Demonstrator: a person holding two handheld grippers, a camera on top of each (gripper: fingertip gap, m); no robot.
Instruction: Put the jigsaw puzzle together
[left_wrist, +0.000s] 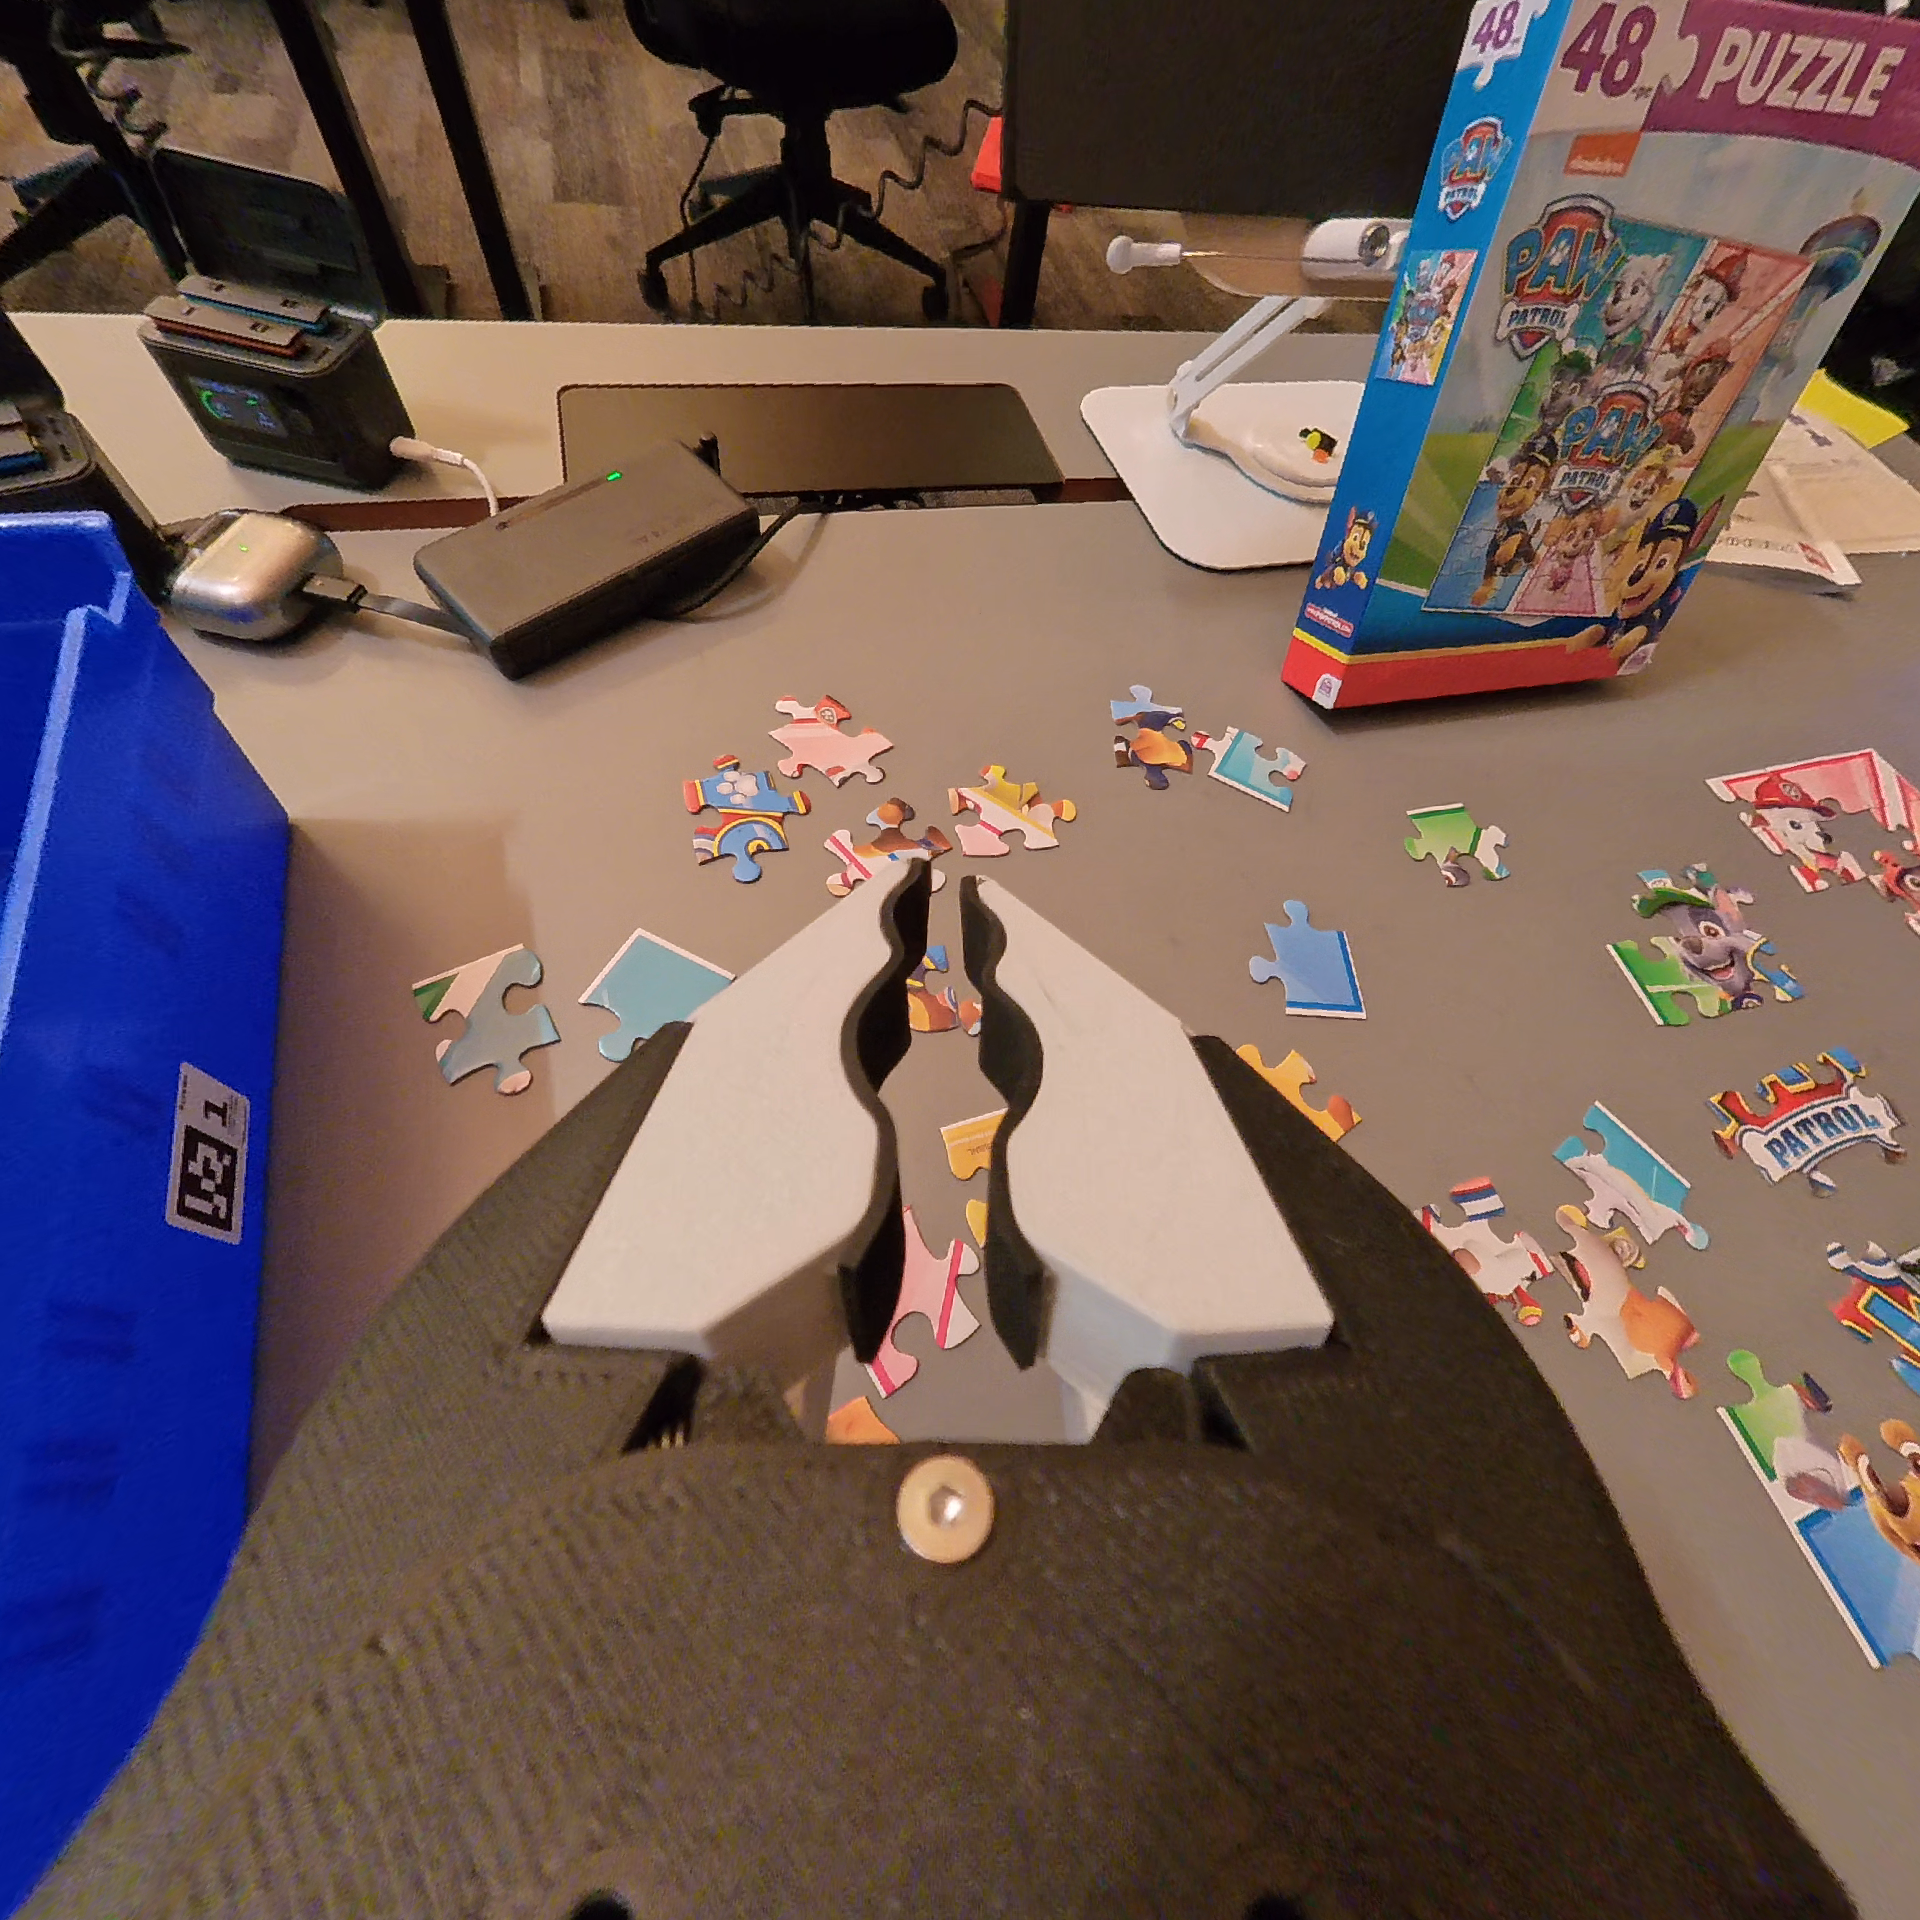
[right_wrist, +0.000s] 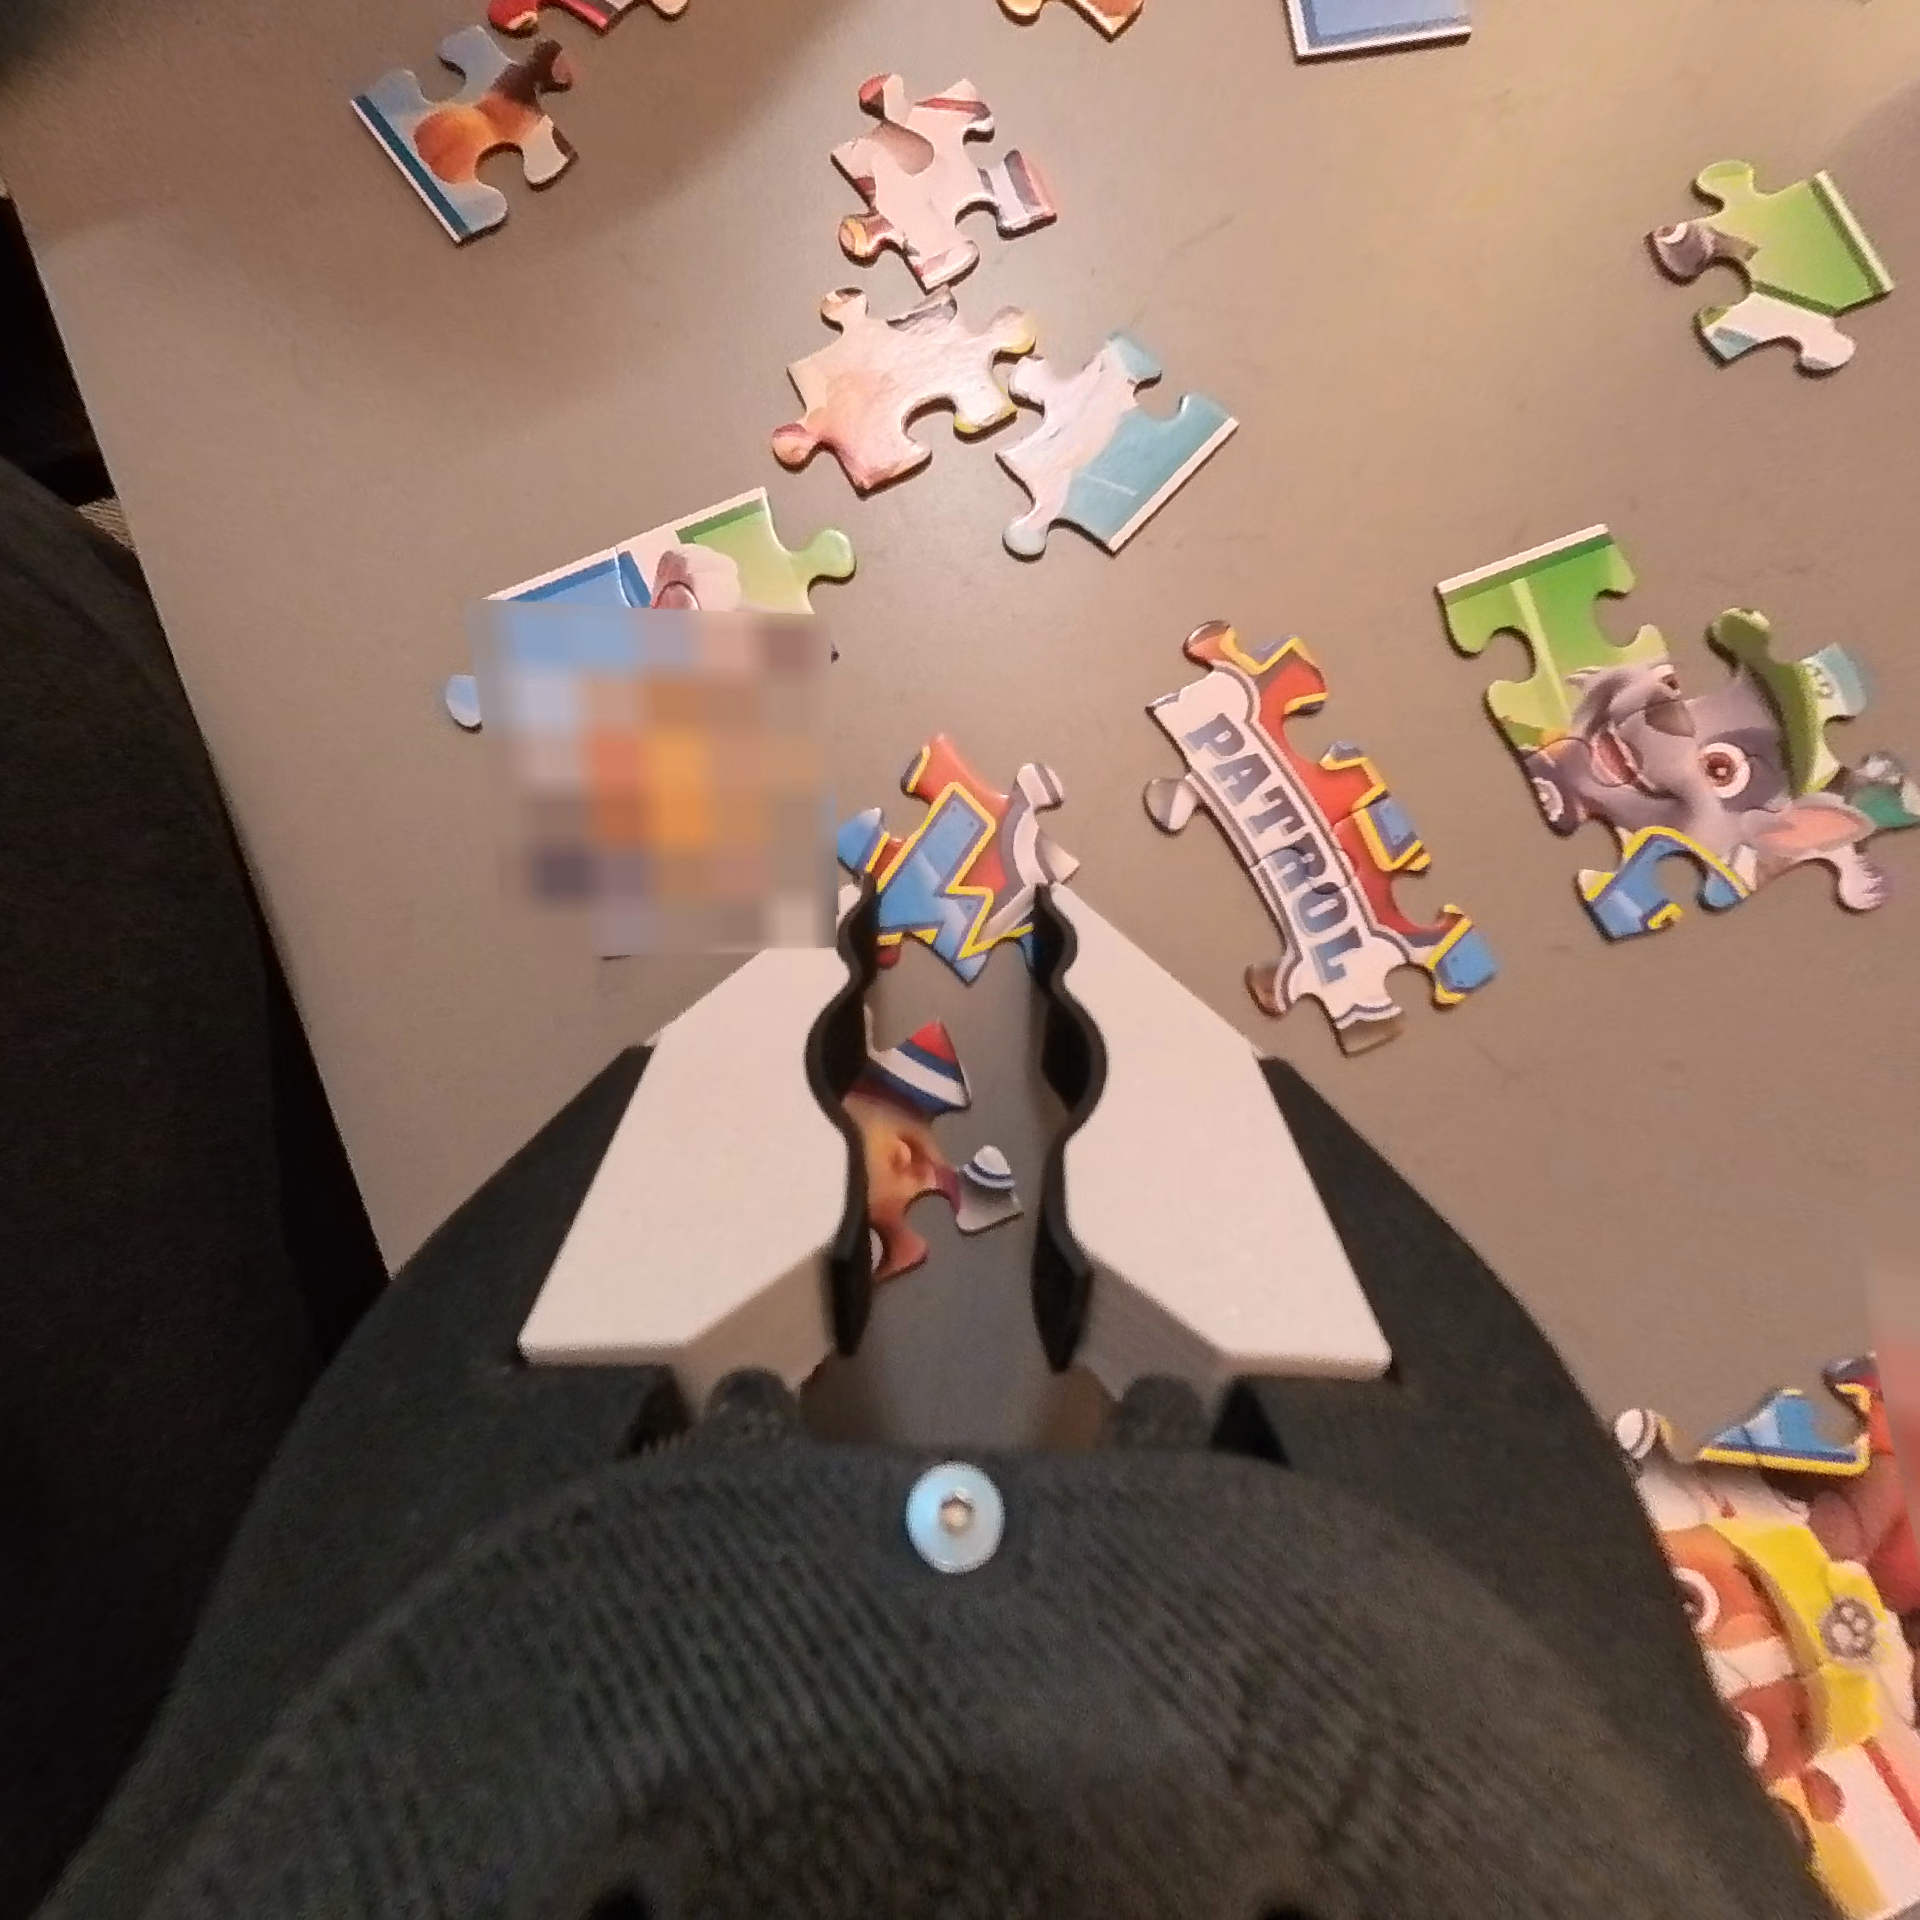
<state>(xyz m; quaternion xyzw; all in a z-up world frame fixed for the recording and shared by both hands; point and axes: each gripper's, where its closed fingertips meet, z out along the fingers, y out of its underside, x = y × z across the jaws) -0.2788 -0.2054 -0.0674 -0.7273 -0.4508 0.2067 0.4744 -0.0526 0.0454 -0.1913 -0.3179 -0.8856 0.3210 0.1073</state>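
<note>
Few joined pieces (right_wrist: 1320, 831), most loose pieces (left_wrist: 743, 810) lie scattered on table (left_wrist: 1039, 644). Left claw (left_wrist: 943, 881) nearly closed, empty; right claw (right_wrist: 951, 904) pinches red-blue puzzle piece (right_wrist: 956, 862).

On the grey table (left_wrist: 1039, 644) a blue bin (left_wrist: 114, 935) stands at the left edge, with a black power brick (left_wrist: 582, 556), a silvery earbud case (left_wrist: 249, 571) and a dark charging unit (left_wrist: 275, 390) behind it, a white lamp base (left_wrist: 1195, 457) further right, and office chairs (left_wrist: 800, 125) beyond.
</note>
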